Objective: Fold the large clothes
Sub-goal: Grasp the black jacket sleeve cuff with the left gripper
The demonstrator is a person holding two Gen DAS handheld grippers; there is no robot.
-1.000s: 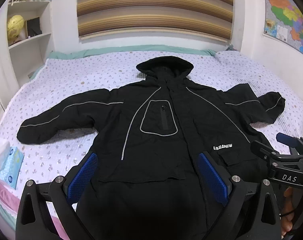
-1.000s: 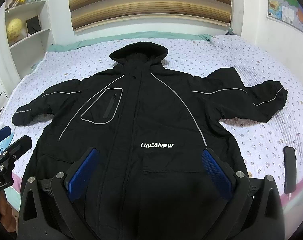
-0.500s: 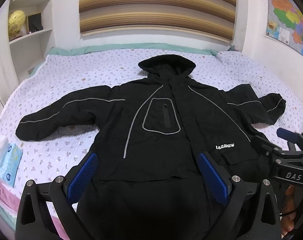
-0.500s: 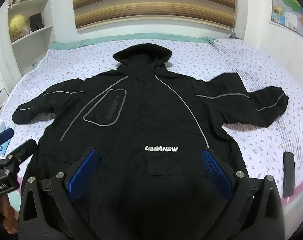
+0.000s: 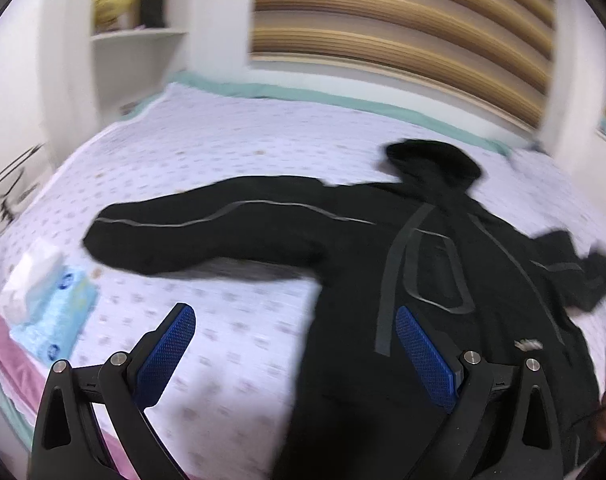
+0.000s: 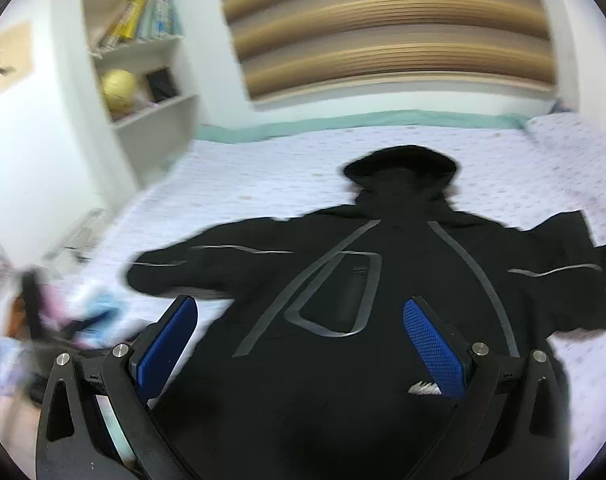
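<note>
The left hand-held gripper (image 5: 295, 344) is spread wide and holds nothing, low in its frame above the bed (image 5: 231, 152). The right hand-held gripper (image 6: 301, 338) is likewise spread and empty. The black jacket (image 6: 383, 300) lies flat across the bed, filling the frame's centre and right.

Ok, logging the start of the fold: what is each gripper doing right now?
Left gripper: open, holding nothing, above the bed beside the black jacket.
Right gripper: open, empty, over the jacket.
</note>
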